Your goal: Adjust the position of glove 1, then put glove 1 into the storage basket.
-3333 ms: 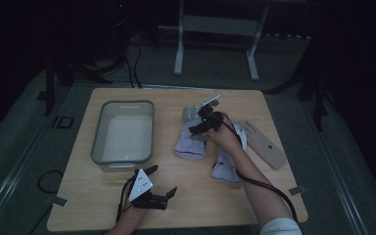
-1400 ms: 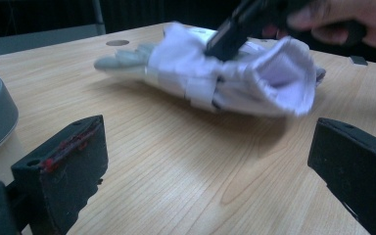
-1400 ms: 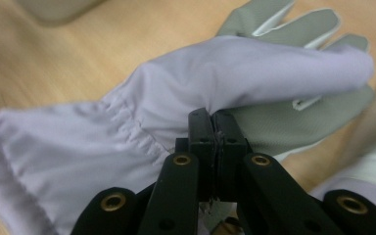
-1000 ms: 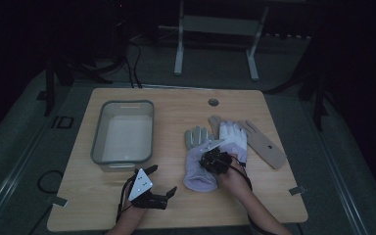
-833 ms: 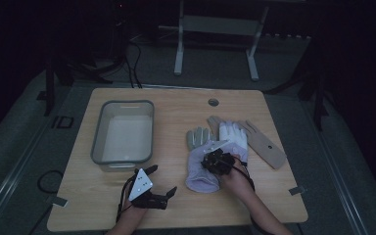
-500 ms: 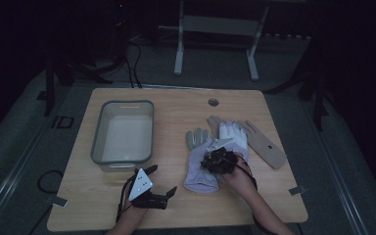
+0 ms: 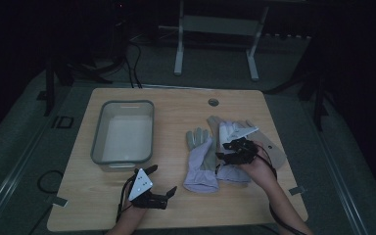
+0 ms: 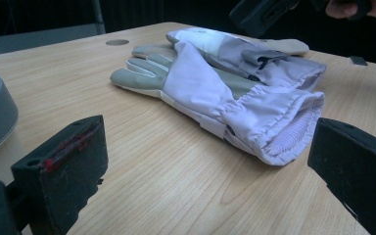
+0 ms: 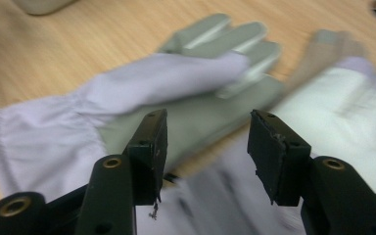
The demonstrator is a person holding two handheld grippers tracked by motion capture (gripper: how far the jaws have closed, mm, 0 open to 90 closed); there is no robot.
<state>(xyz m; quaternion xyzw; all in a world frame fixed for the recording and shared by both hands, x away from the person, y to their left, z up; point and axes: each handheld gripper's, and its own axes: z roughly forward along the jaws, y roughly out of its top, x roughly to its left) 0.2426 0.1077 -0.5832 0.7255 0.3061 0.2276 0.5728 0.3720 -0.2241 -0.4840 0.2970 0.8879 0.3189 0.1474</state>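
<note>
Two lilac work gloves with grey fingers lie side by side on the wooden table. The left glove (image 7: 200, 164) (image 8: 210, 93) (image 9: 166, 81) has its cuff toward me. The right glove (image 7: 230, 132) (image 8: 274, 63) (image 9: 352, 112) lies partly under my right gripper (image 7: 225, 155) (image 9: 206, 142). That gripper hovers just above the gloves; its jaws have just been opening and nothing is between them. My left gripper (image 7: 162, 180) (image 8: 208, 196) rests near the table's front edge, open wide, pointing at the left glove's cuff.
A grey plastic bin (image 7: 96, 142) stands at the left of the table. A flat tan piece (image 7: 275, 152) (image 8: 286, 46) lies just right of the gloves. A round cable hole (image 7: 213, 102) sits near the far edge. A metal stand (image 7: 215, 24) is behind the table.
My right gripper has opened, let go of the glove near its cuff, and lifted away toward the far right. The left gripper has not moved.
</note>
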